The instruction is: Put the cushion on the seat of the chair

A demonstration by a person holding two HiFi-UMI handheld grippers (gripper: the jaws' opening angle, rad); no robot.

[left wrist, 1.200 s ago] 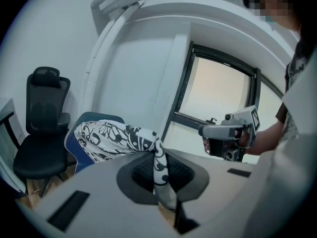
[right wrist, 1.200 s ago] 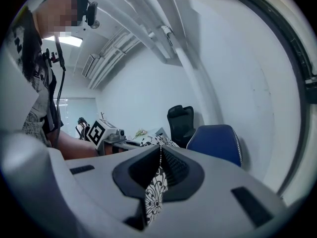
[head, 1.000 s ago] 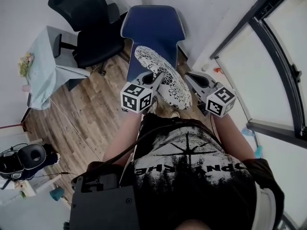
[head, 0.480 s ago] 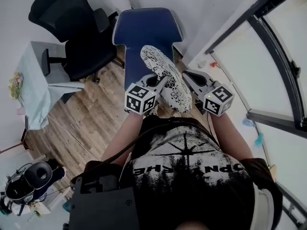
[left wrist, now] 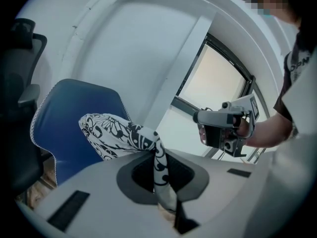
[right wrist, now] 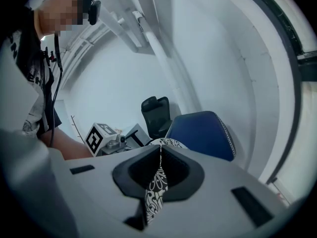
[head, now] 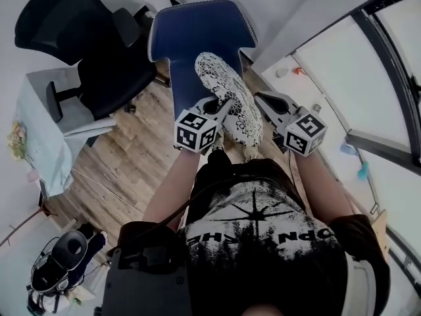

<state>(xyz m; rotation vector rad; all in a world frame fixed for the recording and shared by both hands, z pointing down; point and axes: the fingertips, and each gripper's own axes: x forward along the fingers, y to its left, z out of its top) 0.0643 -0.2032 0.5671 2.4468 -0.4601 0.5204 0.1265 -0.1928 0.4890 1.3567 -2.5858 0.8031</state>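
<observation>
A black-and-white patterned cushion (head: 230, 104) hangs in the air between my two grippers, over the front of the blue chair (head: 197, 31). My left gripper (head: 221, 105) is shut on the cushion's left edge, and its own view shows the fabric (left wrist: 159, 162) pinched between the jaws. On the other side, my right gripper (head: 260, 101) is shut on the right edge, with a fold of patterned cloth (right wrist: 157, 187) clamped in its jaws. The blue chair's back (left wrist: 74, 118) rises just behind the cushion (left wrist: 111, 133). Its seat lies mostly hidden under the cushion.
A black office chair (head: 99, 51) stands left of the blue one, next to a table with a pale cloth (head: 46, 124). A large window with a dark frame (head: 381, 78) runs along the right. Wooden floor (head: 125, 163) lies below, with a black device (head: 62, 262) at the lower left.
Both grippers have carried the cushion forward and downward toward the blue chair. The chair's seat is now largely covered by the cushion in the head view.
</observation>
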